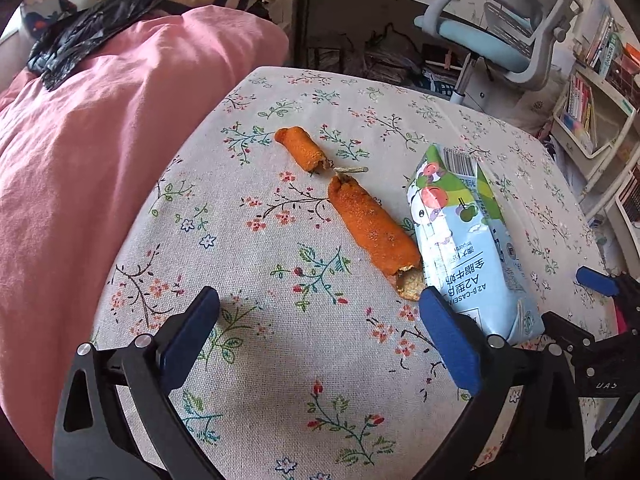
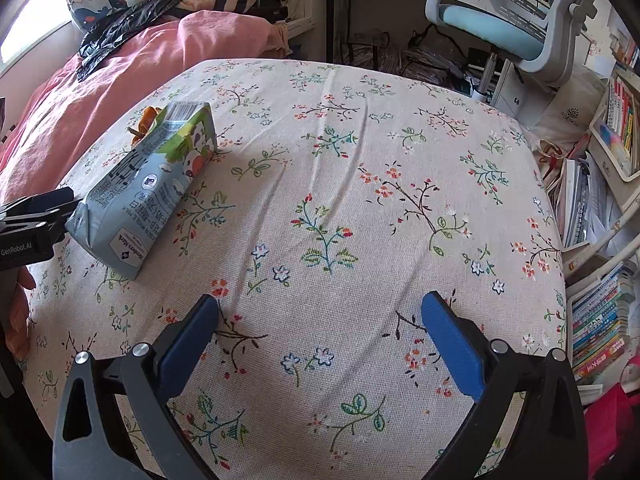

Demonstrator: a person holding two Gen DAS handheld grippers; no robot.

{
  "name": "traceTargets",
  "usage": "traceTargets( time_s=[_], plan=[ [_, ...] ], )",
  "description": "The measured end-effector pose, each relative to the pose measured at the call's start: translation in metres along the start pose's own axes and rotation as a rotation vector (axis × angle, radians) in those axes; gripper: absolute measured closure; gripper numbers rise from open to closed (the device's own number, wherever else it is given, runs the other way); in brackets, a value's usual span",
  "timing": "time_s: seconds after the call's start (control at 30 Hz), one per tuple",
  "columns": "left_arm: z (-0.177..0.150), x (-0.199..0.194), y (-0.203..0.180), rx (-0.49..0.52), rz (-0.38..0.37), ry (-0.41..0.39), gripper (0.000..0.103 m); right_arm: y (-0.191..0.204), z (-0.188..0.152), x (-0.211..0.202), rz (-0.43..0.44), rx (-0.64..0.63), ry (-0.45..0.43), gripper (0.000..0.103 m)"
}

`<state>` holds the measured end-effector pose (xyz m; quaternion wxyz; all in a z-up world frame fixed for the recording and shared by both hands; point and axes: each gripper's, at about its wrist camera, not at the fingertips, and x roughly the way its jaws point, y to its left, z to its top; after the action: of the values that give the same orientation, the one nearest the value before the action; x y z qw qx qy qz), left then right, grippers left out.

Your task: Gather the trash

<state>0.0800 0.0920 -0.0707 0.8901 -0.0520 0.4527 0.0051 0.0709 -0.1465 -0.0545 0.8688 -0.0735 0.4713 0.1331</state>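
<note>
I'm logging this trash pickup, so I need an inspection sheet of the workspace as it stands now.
Surface: floral tablecloth, wrinkled.
Job's things: milk carton lying on its side; long orange peel against it; short orange peel apart; small stem piece between the peels.
Clutter: nothing seen besides these.
Grippers: left gripper jaws open, empty; right gripper jaws open, empty.
Cables: nothing seen on the table.
Surroundings: pink bedding, black plastic bag, desk chair, bookshelves.
</note>
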Motion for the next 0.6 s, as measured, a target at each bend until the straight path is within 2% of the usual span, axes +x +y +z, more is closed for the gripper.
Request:
traceTargets(
  time_s=[0.43,0.6],
  plan=[
    [0.0,0.0,0.005,-0.019,-0.02,-0.007,0.007,0.0,0.0,0.0,0.0,0.0,0.0,0.006],
    [-0.002,0.003,-0.005,0.019,0.042,0.01,0.007,0.0,0.0,0.0,0.0,0.0,0.0,0.006]
  ],
)
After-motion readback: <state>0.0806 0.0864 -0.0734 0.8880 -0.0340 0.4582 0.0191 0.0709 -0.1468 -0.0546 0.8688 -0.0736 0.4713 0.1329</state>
